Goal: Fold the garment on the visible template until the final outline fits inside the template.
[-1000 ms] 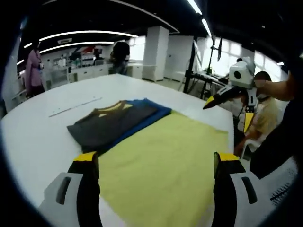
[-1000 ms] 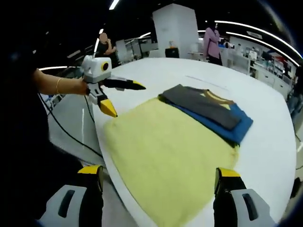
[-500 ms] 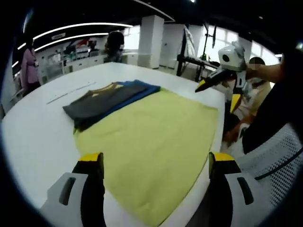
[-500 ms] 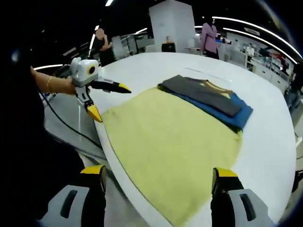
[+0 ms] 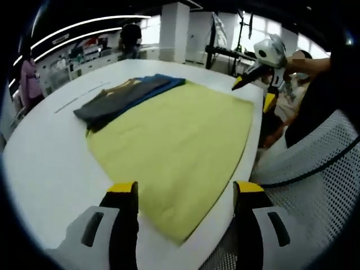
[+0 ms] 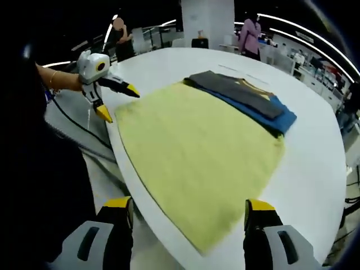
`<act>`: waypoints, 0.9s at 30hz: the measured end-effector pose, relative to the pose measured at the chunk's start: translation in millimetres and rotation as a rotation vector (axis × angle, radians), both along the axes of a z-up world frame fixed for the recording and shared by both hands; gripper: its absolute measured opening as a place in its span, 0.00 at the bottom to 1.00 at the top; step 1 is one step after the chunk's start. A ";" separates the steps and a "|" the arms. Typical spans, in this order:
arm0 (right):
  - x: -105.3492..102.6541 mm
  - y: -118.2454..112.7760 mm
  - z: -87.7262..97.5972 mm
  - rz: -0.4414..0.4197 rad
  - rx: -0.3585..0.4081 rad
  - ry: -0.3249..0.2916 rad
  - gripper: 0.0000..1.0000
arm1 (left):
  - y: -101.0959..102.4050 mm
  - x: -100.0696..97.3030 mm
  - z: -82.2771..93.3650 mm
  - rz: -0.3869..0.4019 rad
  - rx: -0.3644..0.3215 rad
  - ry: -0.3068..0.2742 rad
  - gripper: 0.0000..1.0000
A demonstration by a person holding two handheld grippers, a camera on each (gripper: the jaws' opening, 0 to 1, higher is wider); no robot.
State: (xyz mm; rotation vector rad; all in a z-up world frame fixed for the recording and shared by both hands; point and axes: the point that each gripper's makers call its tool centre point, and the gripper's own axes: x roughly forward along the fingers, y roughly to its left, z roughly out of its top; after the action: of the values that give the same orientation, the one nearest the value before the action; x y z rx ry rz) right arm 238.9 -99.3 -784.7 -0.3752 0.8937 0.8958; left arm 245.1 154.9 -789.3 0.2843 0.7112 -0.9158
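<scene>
Both sets of jaws are spread and empty, the left gripper [image 5: 181,194] and right gripper [image 6: 187,209] at opposite near corners of the yellow cloth [image 5: 174,140] on the worktop [image 5: 45,152], the folded garment [image 6: 242,98] lying along its far edge.

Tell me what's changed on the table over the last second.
Both grippers have drawn back toward the table's near edge: the left gripper and right gripper now flank the yellow cloth's near corners, jaws open, nothing taken hold of. The cloth and the folded grey and blue garments lie as before; only the cameras shifted.
</scene>
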 end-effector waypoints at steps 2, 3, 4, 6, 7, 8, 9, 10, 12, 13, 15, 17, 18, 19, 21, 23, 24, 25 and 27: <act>-1.4 -2.8 -3.1 0.002 -0.013 0.006 0.74 | 2.2 -3.2 -3.0 -0.006 0.014 0.001 0.59; -2.0 -3.6 -4.4 0.004 -0.019 0.006 0.73 | 3.8 -4.4 -4.6 -0.010 0.026 0.003 0.57; -2.7 -4.7 -6.0 0.011 -0.027 0.005 0.72 | 6.2 -6.0 -6.3 -0.012 0.039 0.007 0.56; -3.8 -7.0 -9.9 0.022 -0.045 0.009 0.66 | 8.3 -6.9 -7.8 -0.011 0.049 0.011 0.53; -4.2 -8.7 -12.5 0.025 -0.055 0.013 0.64 | 10.0 -7.8 -9.1 -0.015 0.055 0.014 0.51; -4.6 -9.9 -14.2 0.026 -0.060 0.020 0.62 | 11.7 -8.0 -10.2 -0.015 0.063 0.016 0.50; -4.7 -11.2 -16.0 0.021 -0.065 0.026 0.61 | 12.7 -8.1 -10.9 -0.015 0.069 0.018 0.48; -4.8 -11.5 -16.3 0.020 -0.064 0.027 0.61 | 13.6 -8.5 -11.4 -0.020 0.078 0.019 0.48; -5.5 -11.8 -17.1 0.026 -0.068 0.027 0.59 | 14.1 -8.7 -12.2 -0.027 0.089 0.015 0.47; -6.3 -12.9 -18.7 0.043 -0.083 0.025 0.57 | 13.9 -9.2 -12.8 -0.031 0.092 0.016 0.46; -6.8 -15.0 -21.4 0.057 -0.108 0.020 0.55 | 13.4 -10.9 -13.9 -0.044 0.104 0.018 0.43; -6.4 -15.5 -23.1 0.067 -0.118 0.014 0.54 | 14.4 -12.4 -16.1 -0.058 0.128 0.014 0.41; -6.1 -15.7 -23.2 0.072 -0.122 0.010 0.53 | 14.4 -12.8 -16.3 -0.062 0.136 0.008 0.41; -5.5 -16.4 -23.4 0.077 -0.129 0.005 0.52 | 14.1 -13.2 -16.2 -0.070 0.141 0.003 0.41; -4.8 -16.5 -23.2 0.083 -0.131 0.000 0.50 | 14.4 -12.9 -15.9 -0.072 0.144 0.000 0.41; -4.3 -17.4 -23.1 0.082 -0.133 -0.001 0.49 | 15.0 -13.0 -15.9 -0.073 0.145 0.001 0.41; -4.4 -17.3 -23.1 0.084 -0.133 -0.001 0.49 | 15.3 -13.0 -15.9 -0.072 0.146 0.002 0.40; -4.2 -17.4 -23.2 0.087 -0.132 -0.001 0.48 | 15.7 -12.8 -16.0 -0.072 0.149 0.002 0.40; -3.4 -17.9 -23.1 0.082 -0.131 0.000 0.46 | 15.5 -12.1 -15.9 -0.071 0.155 0.006 0.39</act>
State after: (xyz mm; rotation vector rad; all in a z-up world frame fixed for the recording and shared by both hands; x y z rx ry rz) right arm 235.5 -117.1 -807.8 -0.5282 0.9447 0.9149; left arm 233.0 170.4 -805.2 0.4464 0.7828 -0.9310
